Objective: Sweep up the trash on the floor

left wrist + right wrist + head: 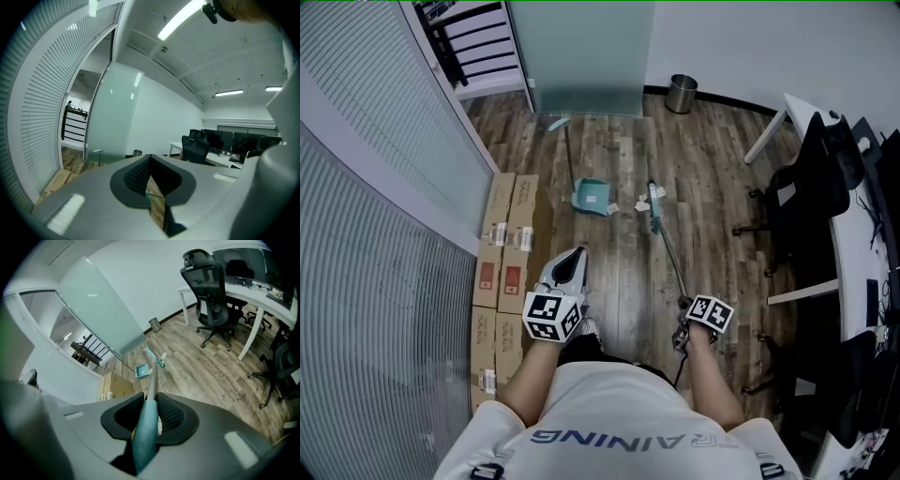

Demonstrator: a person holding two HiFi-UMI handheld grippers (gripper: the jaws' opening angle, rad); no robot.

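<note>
On the wood floor ahead stands a teal dustpan (pixel 591 197) (pixel 142 371), its long handle (pixel 567 150) (pixel 98 151) upright. Crumpled white paper scraps (pixel 641 203) (pixel 164 355) lie just right of it, beside the broom's brush head (pixel 654 199) (pixel 154 357). The broom shaft (pixel 670 253) slants back to my right gripper (pixel 686 307) (pixel 149 411), which is shut on the broom's teal grip (pixel 144 434). My left gripper (pixel 567 265) (pixel 150 185) is held out level, nearer me than the dustpan, shut with nothing between its jaws.
Cardboard boxes (pixel 502 253) line the blinded glass wall on the left. A metal bin (pixel 681 94) (pixel 154 324) stands by the far wall next to a frosted glass door (pixel 581 56). Black office chairs (pixel 806 197) (pixel 213 287) and a white desk (pixel 844 272) fill the right side.
</note>
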